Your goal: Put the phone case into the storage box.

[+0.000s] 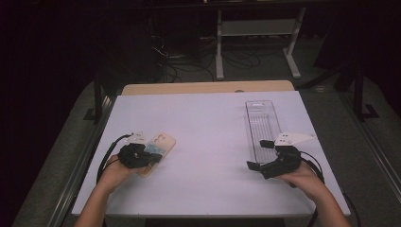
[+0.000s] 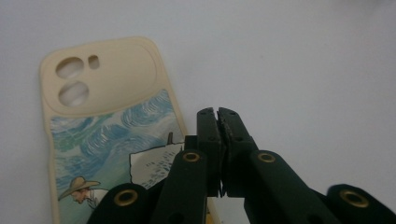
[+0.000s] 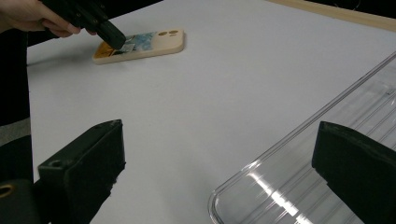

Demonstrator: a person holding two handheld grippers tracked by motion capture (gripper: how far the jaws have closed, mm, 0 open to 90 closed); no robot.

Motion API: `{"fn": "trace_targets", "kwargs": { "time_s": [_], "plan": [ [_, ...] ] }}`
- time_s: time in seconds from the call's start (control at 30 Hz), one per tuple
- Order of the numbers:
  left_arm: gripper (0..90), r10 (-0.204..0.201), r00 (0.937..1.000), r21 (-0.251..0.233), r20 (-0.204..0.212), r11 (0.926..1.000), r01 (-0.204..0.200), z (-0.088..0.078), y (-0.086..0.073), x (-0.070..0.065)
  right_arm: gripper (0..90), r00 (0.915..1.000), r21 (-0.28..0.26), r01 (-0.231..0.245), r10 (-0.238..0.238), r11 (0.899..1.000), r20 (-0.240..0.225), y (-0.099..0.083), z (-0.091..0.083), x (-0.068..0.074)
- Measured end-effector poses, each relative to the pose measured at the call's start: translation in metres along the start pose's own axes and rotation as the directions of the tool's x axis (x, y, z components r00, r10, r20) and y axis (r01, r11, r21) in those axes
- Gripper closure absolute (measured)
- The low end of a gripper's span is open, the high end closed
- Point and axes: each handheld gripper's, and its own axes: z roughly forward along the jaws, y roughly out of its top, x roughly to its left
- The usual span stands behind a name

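Wide bare white tabletop lies between the cream painted phone case at left and the long clear plastic tray at right.

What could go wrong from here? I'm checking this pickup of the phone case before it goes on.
The left gripper has its jaws shut at the long edge of the phone case; whether they pinch that edge is hard to tell, so a lift could leave the case on the table or let it tilt and drop. The right gripper, jaws open, sits at the near end of the clear tray; a move could knock it askew.
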Motion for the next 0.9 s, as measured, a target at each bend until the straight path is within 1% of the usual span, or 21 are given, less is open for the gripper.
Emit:
{"fn": "trace_targets", "kwargs": {
  "time_s": [0.03, 0.1, 0.13, 0.17, 0.23, 0.27, 0.3, 0.33, 0.47, 0.5, 0.53, 0.57, 0.6, 0.63, 0.67, 0.7, 0.73, 0.77, 0.83, 0.87, 0.9],
  "plan": [
    [89.7, 0.000, 1.0000, 0.000, 0.000, 1.0000, 0.000, 0.000, 0.000, 0.000, 2.0, 1.0000, -0.003, -0.001, 0.001, 1.000, -0.001, 0.000, 0.000, 0.000],
    [89.8, -0.010, 0.9999, 0.025, 0.009, 0.9996, 0.010, 0.003, -0.002, 0.001, 2.0, 1.0000, -0.003, -0.001, 0.001, 1.000, -0.001, 0.000, 0.000, 0.000],
    [89.9, -0.010, 0.9999, 0.025, 0.009, 0.9996, 0.010, 0.003, -0.002, 0.001, 2.0, 1.0000, 0.000, -0.001, 0.001, 1.000, -0.001, 0.000, 0.000, 0.000],
    [89.9, -0.009, 0.9999, 0.042, 0.010, 0.9991, 0.009, 0.005, -0.003, 0.001, 2.0, 1.0000, 0.000, -0.001, 0.001, 1.000, -0.001, 0.000, 0.000, 0.000],
    [89.9, -0.007, 0.9998, 0.098, 0.017, 0.9952, 0.005, 0.009, -0.006, 0.001, 2.1, 1.0000, -0.002, 0.001, -0.001, 1.000, -0.001, 0.000, 0.000, 0.000],
    [89.9, -0.007, 0.9998, 0.098, 0.017, 0.9952, 0.005, 0.009, -0.006, 0.001, 2.1, 1.0000, -0.002, 0.001, -0.001, 1.000, -0.001, 0.000, 0.000, 0.000],
    [89.9, -0.029, 0.9993, 0.091, 0.022, 0.9955, 0.027, 0.011, -0.007, -0.001, 2.1, 1.0000, -0.001, 0.001, -0.001, 1.000, 0.000, 0.000, 0.000, 0.000],
    [89.9, -0.014, 0.9996, 0.107, 0.025, 0.9942, 0.012, 0.011, -0.006, 0.000, 2.2, 1.0000, 0.000, 0.001, -0.001, 1.000, 0.001, 0.000, 0.000, 0.000],
    [89.9, -0.012, 0.9999, 0.113, 0.011, 0.9935, 0.011, 0.013, -0.006, -0.001, 2.2, 1.0000, 0.000, 0.000, 0.000, 1.000, 0.001, 0.000, 0.000, 0.000],
    [89.9, 0.001, 1.0000, 0.134, 0.000, 0.9909, -0.001, 0.012, -0.006, 0.000, 2.2, 1.0000, 0.000, 0.000, 0.000, 1.000, 0.001, 0.000, 0.000, 0.000],
    [89.9, -0.005, 1.0000, 0.134, -0.003, 0.9910, 0.005, 0.012, -0.007, 0.001, 2.2, 1.0000, 0.000, 0.001, -0.001, 1.000, 0.001, 0.000, 0.000, 0.000],
    [90.0, -0.022, 0.9997, 0.125, -0.011, 0.9919, 0.024, 0.012, -0.007, 0.001, 2.1, 1.0000, 0.000, 0.000, 0.000, 1.000, 0.000, 0.000, 0.000, 0.000],
    [89.9, -0.011, 0.9999, 0.123, -0.013, 0.9923, 0.013, 0.011, -0.008, 0.003, 2.1, 1.0000, -0.002, -0.001, 0.001, 1.000, -0.001, 0.000, 0.000, 0.000],
    [89.9, -0.014, 0.9996, 0.131, -0.022, 0.9913, 0.017, 0.010, -0.008, 0.004, 2.1, 1.0000, -0.002, -0.001, 0.001, 1.000, -0.001, 0.000, 0.000, 0.000],
    [89.9, -0.017, 0.9995, 0.125, -0.027, 0.9920, 0.020, 0.009, -0.009, 0.005, 2.2, 1.0000, -0.002, -0.001, 0.001, 1.000, -0.001, 0.000, 0.000, 0.000],
    [89.9, -0.029, 0.9990, 0.110, -0.035, 0.9934, 0.033, 0.009, -0.010, 0.006, 2.2, 1.0000, -0.002, -0.001, 0.001, 1.000, -0.001, 0.000, 0.000, 0.000],
    [89.9, -0.030, 0.9989, 0.118, -0.037, 0.9925, 0.034, 0.008, -0.011, 0.007, 2.2, 1.0000, -0.003, -0.001, 0.001, 1.000, -0.001, 0.000, 0.000, 0.000],
    [89.9, -0.040, 0.9976, 0.103, -0.056, 0.9936, 0.046, 0.007, -0.012, 0.010, 2.2, 1.0000, 0.000, 0.002, -0.002, 1.000, 0.001, 0.000, 0.000, 0.000],
    [89.9, -0.044, 0.9973, 0.109, -0.059, 0.9928, 0.051, 0.005, -0.013, 0.011, 2.2, 1.0000, 0.000, 0.002, -0.002, 1.000, 0.001, 0.000, 0.000, 0.000],
    [89.9, -0.038, 0.9969, 0.110, -0.069, 0.9929, 0.046, 0.004, -0.014, 0.013, 2.2, 1.0000, 0.001, 0.000, 0.000, 1.000, 0.001, 0.000, 0.000, 0.000],
    [89.9, -0.049, 0.9959, 0.103, -0.075, 0.9931, 0.057, 0.003, -0.015, 0.015, 2.2, 1.0000, -0.002, -0.001, 0.001, 1.000, 0.000, 0.000, 0.000, 0.000]
  ]
}}
